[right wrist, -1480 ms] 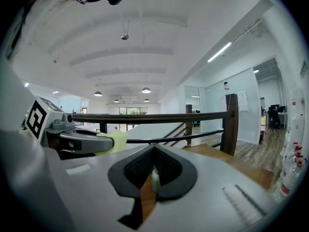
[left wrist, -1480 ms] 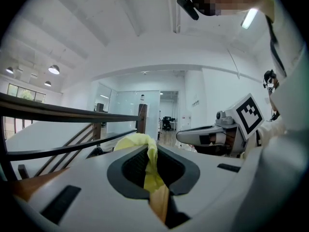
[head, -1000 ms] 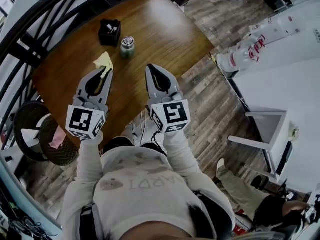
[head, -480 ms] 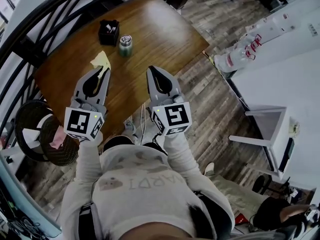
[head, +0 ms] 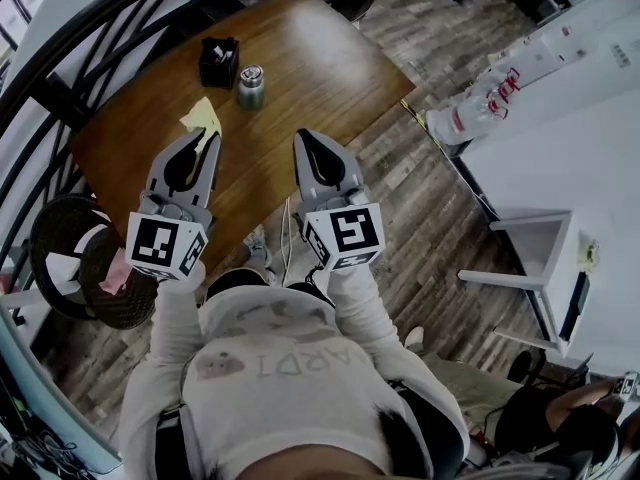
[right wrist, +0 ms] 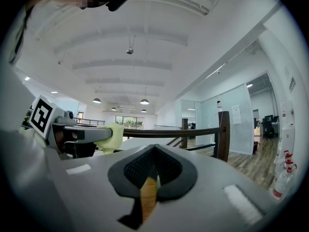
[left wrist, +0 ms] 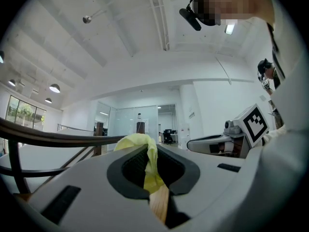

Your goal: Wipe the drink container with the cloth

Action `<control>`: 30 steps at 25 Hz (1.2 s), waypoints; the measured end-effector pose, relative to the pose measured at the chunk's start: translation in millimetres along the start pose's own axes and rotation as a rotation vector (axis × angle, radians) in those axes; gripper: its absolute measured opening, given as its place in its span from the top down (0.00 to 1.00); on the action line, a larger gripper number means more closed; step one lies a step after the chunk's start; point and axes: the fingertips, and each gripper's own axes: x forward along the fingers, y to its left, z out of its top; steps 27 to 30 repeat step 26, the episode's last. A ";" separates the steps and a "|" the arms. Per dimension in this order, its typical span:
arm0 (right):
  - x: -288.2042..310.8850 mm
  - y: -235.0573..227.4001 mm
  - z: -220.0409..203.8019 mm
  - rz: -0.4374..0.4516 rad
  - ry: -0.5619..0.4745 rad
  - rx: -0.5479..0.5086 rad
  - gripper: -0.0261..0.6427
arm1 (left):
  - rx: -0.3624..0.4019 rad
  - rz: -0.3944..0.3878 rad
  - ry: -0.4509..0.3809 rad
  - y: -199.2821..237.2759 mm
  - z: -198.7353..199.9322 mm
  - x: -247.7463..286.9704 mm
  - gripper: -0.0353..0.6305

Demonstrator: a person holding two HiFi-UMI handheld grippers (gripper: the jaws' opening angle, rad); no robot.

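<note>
Little has shifted around the tongs over the last second: both hold nearly the same place in the head view, while the wooden surface [head: 320,58] and what stands on it have drifted slightly toward the top of the picture. The left tongs [head: 207,140] are clamped on a yellow cloth [left wrist: 141,146], which bunches between the pads and puffs out past the tips. The right tongs [head: 308,140] are closed with nothing between them. Both hang over the near edge of the surface, well short of the drink container [head: 250,86]. It is a small greenish tumbler with a lid, standing upright, with a black box [head: 218,61] just beyond it. The cloth looks light and limp, so it should drape and follow a curve, but a pinch this near one edge may let it fold back. The container looks rigid and smooth-walled, probably slick and light enough to skate or tip under a sideways rub. My judgement is that the free right tongs should open and steady it low on the body, on the side away from the cloth, leaving the wall and lid free for wiping.
</note>
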 end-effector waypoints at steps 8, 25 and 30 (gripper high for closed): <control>-11.8 5.2 7.7 -0.006 -0.020 -0.008 0.94 | -0.001 0.004 -0.014 -7.3 3.6 -9.9 0.90; -21.5 10.1 14.4 -0.027 -0.039 0.003 0.94 | -0.006 0.000 -0.024 -9.2 8.6 -21.2 0.90; -21.6 10.7 14.0 -0.027 -0.038 0.003 0.94 | -0.007 0.002 -0.025 -8.8 8.0 -21.7 0.90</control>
